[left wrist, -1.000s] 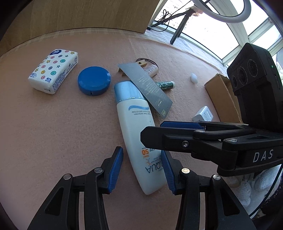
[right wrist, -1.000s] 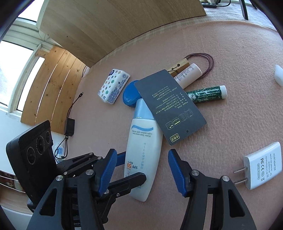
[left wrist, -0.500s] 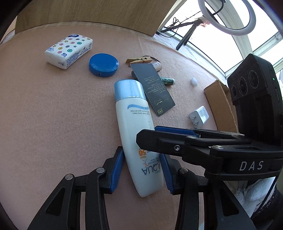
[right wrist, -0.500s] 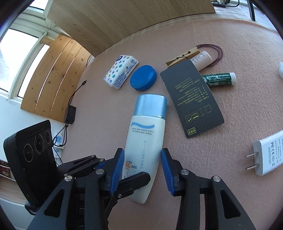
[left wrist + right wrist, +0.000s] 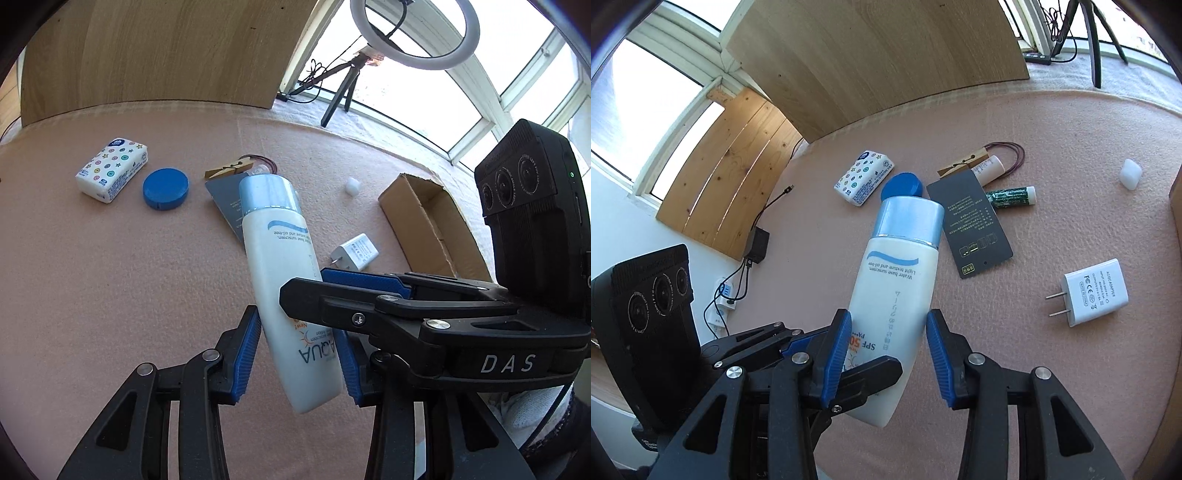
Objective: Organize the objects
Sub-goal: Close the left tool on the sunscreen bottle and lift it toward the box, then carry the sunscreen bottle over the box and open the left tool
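Both tongs grip one sunscreen bottle [image 5: 284, 273] near its base: the left gripper [image 5: 295, 354] holds its blue pads pressed on the bottle's narrow flanks, and the right gripper [image 5: 890, 350] clamps the same lower end from the other side, crossing over the left pair. The right jaws have just been closing, with the bottle between them; both now stand partly closed on it. The bottle hangs clear of the pink mat [image 5: 110, 277], its long axis running from the tongs toward 12 o'clock, cap [image 5: 908, 221] farthest from the hands. Neither hand is plainly nearer; they share the base. The cardboard box [image 5: 424, 221], a likely destination, lies at about 2 o'clock of the left gripper, beyond the white adapter [image 5: 1093, 291]. Compared with a second earlier, the bottle no longer lies flat on the mat partly under the dark card [image 5: 971, 225]; it has been lifted, and the card, blue tin [image 5: 166, 188] and tissue pack [image 5: 110, 170] sit farther below.
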The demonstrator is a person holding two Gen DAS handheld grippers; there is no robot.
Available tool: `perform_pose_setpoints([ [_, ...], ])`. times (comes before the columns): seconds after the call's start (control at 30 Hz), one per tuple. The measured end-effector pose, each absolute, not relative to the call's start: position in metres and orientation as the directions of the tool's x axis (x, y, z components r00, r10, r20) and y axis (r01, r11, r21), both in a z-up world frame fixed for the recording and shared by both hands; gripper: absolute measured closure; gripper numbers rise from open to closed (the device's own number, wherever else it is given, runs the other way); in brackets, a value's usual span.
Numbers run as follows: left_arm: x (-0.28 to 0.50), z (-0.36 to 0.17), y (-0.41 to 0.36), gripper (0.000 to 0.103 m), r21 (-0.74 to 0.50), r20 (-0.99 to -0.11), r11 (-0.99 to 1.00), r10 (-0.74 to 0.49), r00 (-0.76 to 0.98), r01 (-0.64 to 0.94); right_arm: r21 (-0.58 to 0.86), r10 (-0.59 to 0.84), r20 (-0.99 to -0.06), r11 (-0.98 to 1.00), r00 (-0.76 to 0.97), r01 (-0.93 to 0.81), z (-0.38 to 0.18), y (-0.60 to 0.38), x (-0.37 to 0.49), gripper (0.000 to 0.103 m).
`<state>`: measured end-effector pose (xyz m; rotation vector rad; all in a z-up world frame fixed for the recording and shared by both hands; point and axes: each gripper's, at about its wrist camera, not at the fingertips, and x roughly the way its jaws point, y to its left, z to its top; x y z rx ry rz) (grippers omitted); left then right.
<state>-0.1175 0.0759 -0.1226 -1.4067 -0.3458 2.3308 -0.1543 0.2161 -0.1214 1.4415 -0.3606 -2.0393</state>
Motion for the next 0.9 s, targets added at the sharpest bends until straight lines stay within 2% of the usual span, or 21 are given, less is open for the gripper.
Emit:
perform_pose_setpoints([
  [0.57, -0.138, -0.090, 0.232, 0.060, -0.409, -0.742, -0.792, 0.577, -0.340, -0.452, 0.509, -0.527, -0.734, -0.845, -0.429, 0.167, -0.080, 0.362, -0.129, 0.064],
  [0.9, -0.151, -0.093, 0.316, 0.060, -0.429, -0.732, -0.737, 0.623, -0.278, -0.522, 0.478, -0.450, -0.746, -0.875, -0.491, 0.075, -0.078, 0.438, -0.125, 0.064],
])
